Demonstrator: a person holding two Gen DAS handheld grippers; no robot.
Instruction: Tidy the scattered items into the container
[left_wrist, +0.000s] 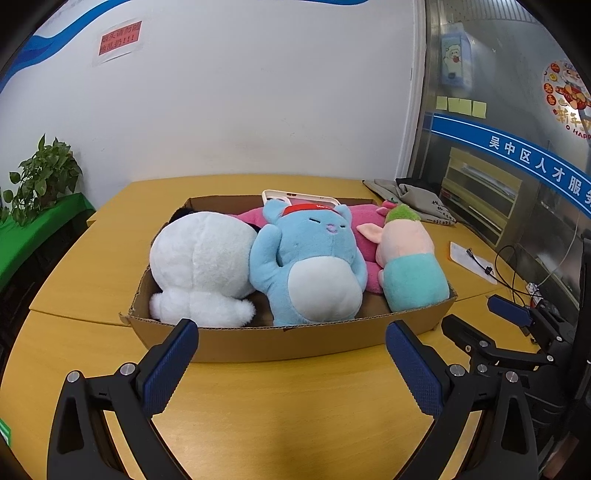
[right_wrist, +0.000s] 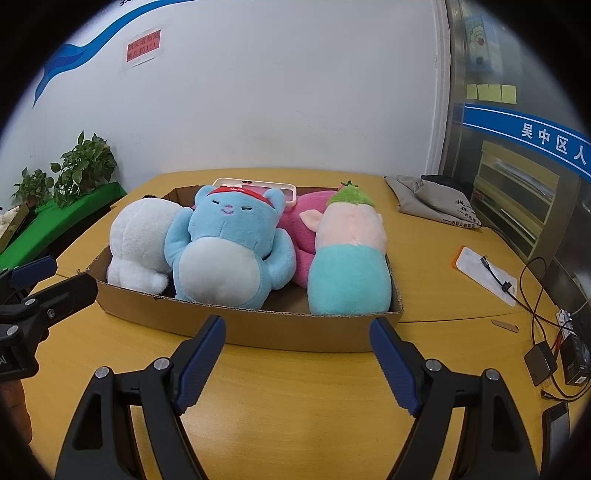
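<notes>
A shallow cardboard box (left_wrist: 288, 341) (right_wrist: 314, 328) stands on the wooden table. In it lie a white plush (left_wrist: 201, 266) (right_wrist: 138, 236), a blue plush with a red headband (left_wrist: 314, 266) (right_wrist: 229, 251), a pink plush (left_wrist: 364, 236) (right_wrist: 299, 229), a pink-and-teal plush with a green top (left_wrist: 410, 266) (right_wrist: 349, 262) and a white phone case (left_wrist: 299, 199) (right_wrist: 255, 186). My left gripper (left_wrist: 291, 347) is open and empty in front of the box's near wall. My right gripper (right_wrist: 297, 339) is open and empty, also in front of the box. Each gripper shows in the other's view, the right (left_wrist: 487, 317) and the left (right_wrist: 51, 277).
A grey cloth bag (left_wrist: 413, 199) (right_wrist: 436, 201) lies at the table's back right. A paper card with a cable (left_wrist: 474, 260) (right_wrist: 487, 275) and adapters (right_wrist: 543, 363) lie at the right edge. Potted plants (left_wrist: 40, 181) (right_wrist: 81, 170) stand on a green surface at left.
</notes>
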